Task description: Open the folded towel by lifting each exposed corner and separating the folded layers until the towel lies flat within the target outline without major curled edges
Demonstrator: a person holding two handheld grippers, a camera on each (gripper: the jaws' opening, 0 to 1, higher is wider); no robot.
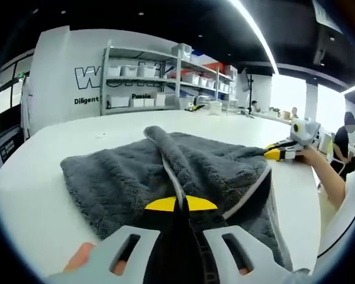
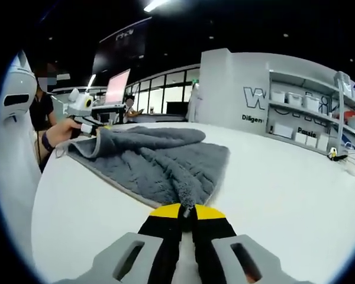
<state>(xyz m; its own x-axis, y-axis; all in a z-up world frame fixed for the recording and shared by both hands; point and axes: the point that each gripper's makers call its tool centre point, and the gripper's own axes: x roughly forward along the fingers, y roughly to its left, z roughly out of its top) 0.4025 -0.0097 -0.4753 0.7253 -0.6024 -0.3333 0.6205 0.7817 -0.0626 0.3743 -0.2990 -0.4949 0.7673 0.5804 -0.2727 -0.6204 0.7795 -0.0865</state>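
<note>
Yellow-tipped tongs of the left gripper [image 1: 180,204] sit nearest the lens, clenched on a raised ridge of the dark grey plush towel [image 1: 165,171], which lies rumpled on the white tabletop [image 1: 41,195]. In the right gripper view, the right gripper [image 2: 186,211] likewise has its tongs pinched together on a corner of the same towel [image 2: 154,157]. Each gripper also appears in the other's view, at the towel's far edge.

I count one towel, two grippers and one tabletop; no target outline can be made out.

Judging by its thick pile and the way it slumps into folds, the towel is soft, limp and fairly light, with no stiffness to carry a lift across its width. It should grip well and not slip. The pale-trimmed hem [image 1: 257,186] and the corners look like the best places to take hold, one layer at a time.
</note>
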